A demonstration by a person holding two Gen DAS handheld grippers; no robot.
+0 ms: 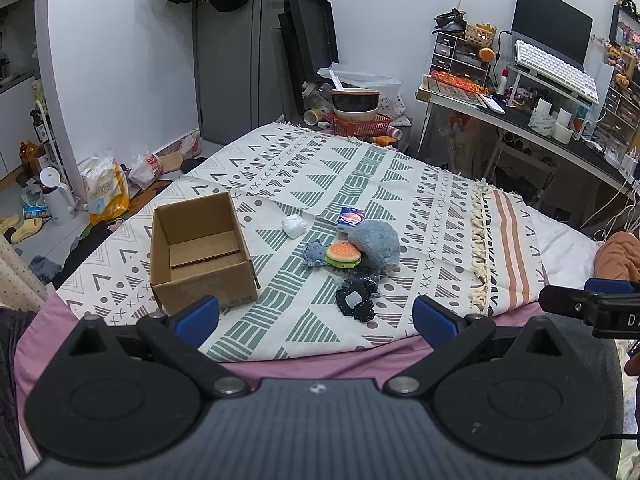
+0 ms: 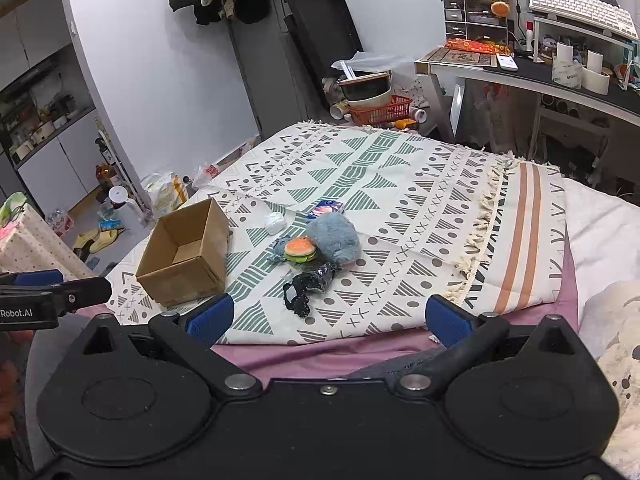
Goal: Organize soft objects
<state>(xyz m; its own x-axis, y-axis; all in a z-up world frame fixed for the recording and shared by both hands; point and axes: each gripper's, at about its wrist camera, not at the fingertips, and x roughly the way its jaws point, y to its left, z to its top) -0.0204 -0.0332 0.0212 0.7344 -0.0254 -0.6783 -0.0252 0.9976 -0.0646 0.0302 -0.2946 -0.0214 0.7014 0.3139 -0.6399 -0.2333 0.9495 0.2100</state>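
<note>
I hold both grippers, left point(image 1: 316, 316) and right point(image 2: 326, 320), fingers spread, short of the toys point(image 1: 362, 250) beside the empty box point(image 1: 200, 252), ready to load.

A bed point(image 1: 120, 332) with a mauve sheet carries a patterned blanket point(image 1: 360, 176); on it an open cardboard box point(image 1: 200, 256) stands left; right of it lie a white wad point(image 1: 294, 226), a small carton point(image 1: 351, 217), a grey-blue plush point(image 1: 376, 246), a burger toy point(image 1: 343, 255), a blue knitted toy point(image 1: 314, 254) and a black scrunchie point(image 1: 355, 300).
</note>
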